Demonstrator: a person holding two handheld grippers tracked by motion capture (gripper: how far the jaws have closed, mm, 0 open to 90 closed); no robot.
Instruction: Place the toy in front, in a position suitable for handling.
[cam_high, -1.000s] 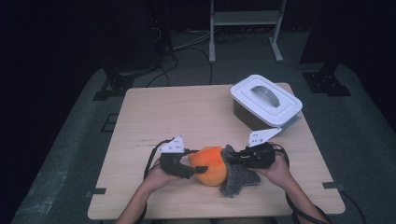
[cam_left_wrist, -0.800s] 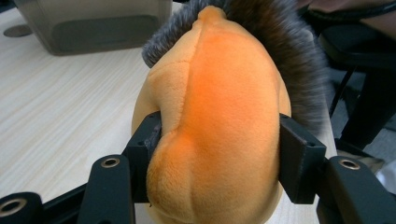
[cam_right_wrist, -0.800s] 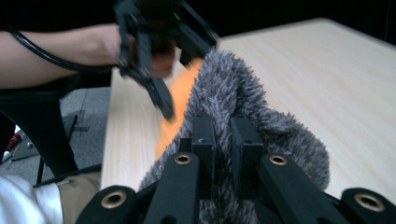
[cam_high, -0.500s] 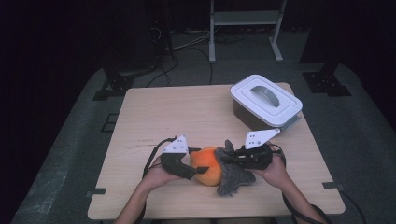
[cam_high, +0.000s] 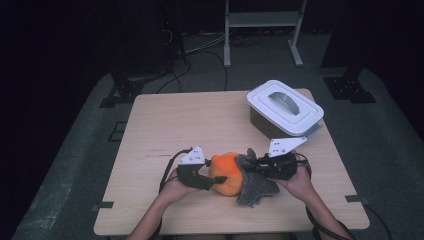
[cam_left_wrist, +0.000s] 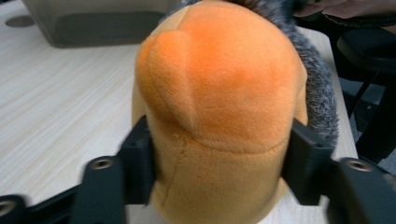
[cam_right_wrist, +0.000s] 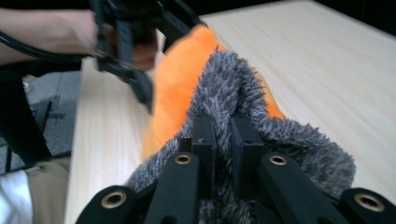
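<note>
Orange plush (cam_high: 226, 172) at the table's (cam_high: 175, 125) near edge, held from both sides. Left gripper (cam_left_wrist: 219, 154) just reclosed, jaws now pressing its flanks (a fresh re-grip, likely steadying it). Right gripper (cam_right_wrist: 223, 140) clamped on grey fur cover (cam_right_wrist: 243, 93), seemingly ready to pull.

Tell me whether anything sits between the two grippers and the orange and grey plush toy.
Nothing does. The left gripper has its jaws around the plush toy's orange end and has just been closing on it. The right gripper is shut on the toy's grey furry part.
</note>
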